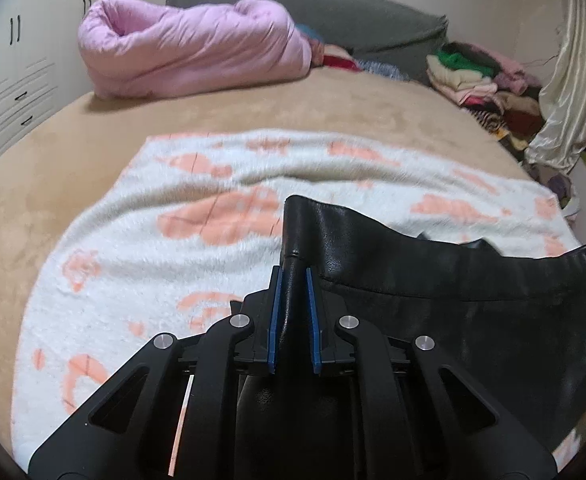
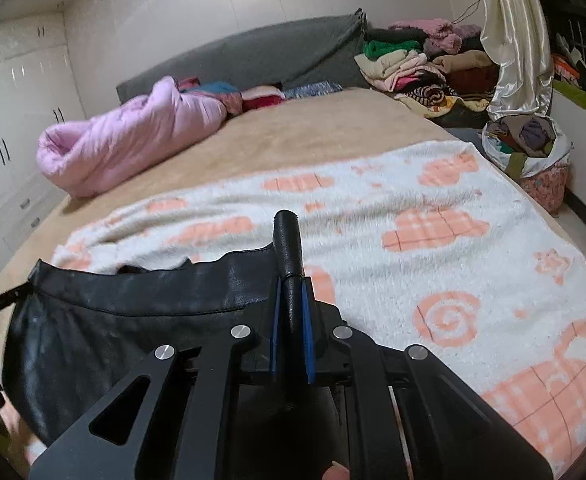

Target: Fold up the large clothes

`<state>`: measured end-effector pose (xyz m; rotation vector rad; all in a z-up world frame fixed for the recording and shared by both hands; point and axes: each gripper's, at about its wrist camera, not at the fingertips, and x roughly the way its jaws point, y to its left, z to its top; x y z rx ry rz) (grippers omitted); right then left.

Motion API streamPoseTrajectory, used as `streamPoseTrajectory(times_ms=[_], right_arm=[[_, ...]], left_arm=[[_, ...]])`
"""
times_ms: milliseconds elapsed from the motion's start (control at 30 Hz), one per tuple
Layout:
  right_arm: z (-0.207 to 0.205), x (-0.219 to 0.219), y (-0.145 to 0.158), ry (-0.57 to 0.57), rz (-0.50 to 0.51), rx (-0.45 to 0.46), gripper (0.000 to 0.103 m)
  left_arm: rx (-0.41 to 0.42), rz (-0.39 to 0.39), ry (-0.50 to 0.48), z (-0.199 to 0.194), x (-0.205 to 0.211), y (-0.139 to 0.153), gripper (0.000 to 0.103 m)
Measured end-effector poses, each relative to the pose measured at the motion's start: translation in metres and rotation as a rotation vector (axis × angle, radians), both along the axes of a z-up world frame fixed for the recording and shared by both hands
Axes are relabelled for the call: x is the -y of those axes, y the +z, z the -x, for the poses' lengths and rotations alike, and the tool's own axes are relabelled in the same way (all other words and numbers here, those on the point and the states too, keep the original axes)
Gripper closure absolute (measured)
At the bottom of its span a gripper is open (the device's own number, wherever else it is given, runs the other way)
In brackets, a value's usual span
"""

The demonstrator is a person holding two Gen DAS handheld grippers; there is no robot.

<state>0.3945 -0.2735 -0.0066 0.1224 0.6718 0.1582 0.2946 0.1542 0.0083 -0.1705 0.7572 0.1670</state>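
A black leather-look garment [image 1: 453, 296] hangs stretched between my two grippers above the bed. My left gripper [image 1: 292, 276] is shut on its left top corner, which sticks up between the blue pads. My right gripper [image 2: 291, 284] is shut on its right top corner; the garment [image 2: 133, 320] spreads to the left of it. The waistband edge runs taut between the two holds. The lower part of the garment is hidden below the grippers.
A white blanket with orange patterns [image 1: 173, 240] covers the tan bed [image 1: 73, 160]; it also shows in the right wrist view [image 2: 453, 260]. A rolled pink quilt [image 1: 193, 52] lies at the headboard. Piled clothes [image 2: 421, 68] and a full bag [image 2: 533, 148] stand at the right.
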Motion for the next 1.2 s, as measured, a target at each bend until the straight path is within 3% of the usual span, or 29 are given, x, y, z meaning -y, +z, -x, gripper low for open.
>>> streamPoseTrajectory(times_ms=[233,733,833,900,967,1033,1067,1133,1200], right_arm=[[-0.013,-0.008,-0.033,-0.002,0.069,-0.087,0.093],[-0.018,-0.002,-0.051,-0.022,0.063,-0.162,0.085],[-0.018,0.001,-0.051,-0.035,0.054,-0.173,0.077],[-0.018,0.004,-0.051,-0.051,0.044,-0.187,0.064],[-0.017,0.007,-0.05,-0.063,0.033,-0.189,0.061],[-0.015,0.007,-0.048,-0.068,0.039,-0.189,0.055],[-0.014,0.006,-0.047,-0.075,0.052,-0.186,0.047],[-0.009,0.005,-0.042,-0.074,0.061,-0.174,0.044],[-0.005,0.003,-0.036,-0.078,0.079,-0.166,0.03]], left_arm=[[-0.042,0.025,0.02,-0.004,-0.008,-0.028,0.097],[-0.036,0.033,0.019,-0.004,-0.009,-0.03,0.094],[-0.035,0.029,0.024,-0.003,-0.009,-0.03,0.09],[-0.036,0.025,0.033,-0.003,-0.009,-0.029,0.087],[-0.039,0.016,0.042,-0.001,-0.009,-0.028,0.081],[-0.039,0.014,0.051,0.001,-0.01,-0.026,0.068],[-0.038,0.015,0.054,0.002,-0.011,-0.026,0.064],[-0.038,0.015,0.056,0.006,-0.012,-0.023,0.058],[-0.033,0.013,0.057,0.011,-0.013,-0.018,0.048]])
